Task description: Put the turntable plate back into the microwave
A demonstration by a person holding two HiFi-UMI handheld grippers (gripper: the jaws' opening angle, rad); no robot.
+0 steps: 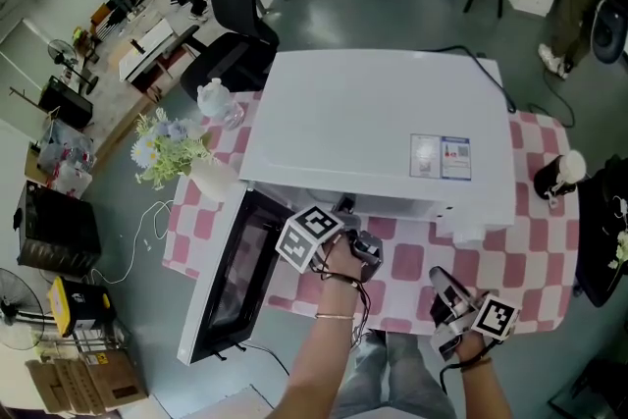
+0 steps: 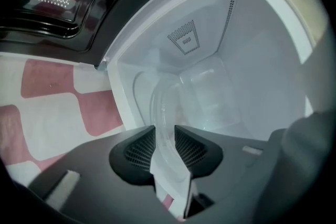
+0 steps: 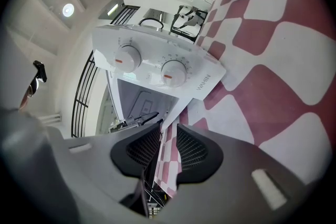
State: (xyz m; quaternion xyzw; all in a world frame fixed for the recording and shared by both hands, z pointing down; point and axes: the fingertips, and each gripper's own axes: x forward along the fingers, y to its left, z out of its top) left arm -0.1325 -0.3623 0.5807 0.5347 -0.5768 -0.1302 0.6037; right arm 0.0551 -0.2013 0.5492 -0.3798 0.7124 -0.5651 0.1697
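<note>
The left gripper reaches into the mouth of the microwave. Its jaws stand wide, with the near rim of the clear glass turntable plate running between them. The pads seem to sit just beside the glass rather than pinch it. The plate itself lies low inside the white cavity, so the main part of the job looks done. What is left, I'd judge, is to draw the gripper off the rim and see that the plate sits on its drive, which I can't make out. The door, hanging open at the left, may also want shutting. The right gripper waits over the near edge of the table, jaws parted and empty, with only the pink-checked tablecloth showing through the gap. Only the left gripper view shows the plate, because in the head view the microwave's white top hides the cavity. The right gripper view alone shows the two control dials.
</note>
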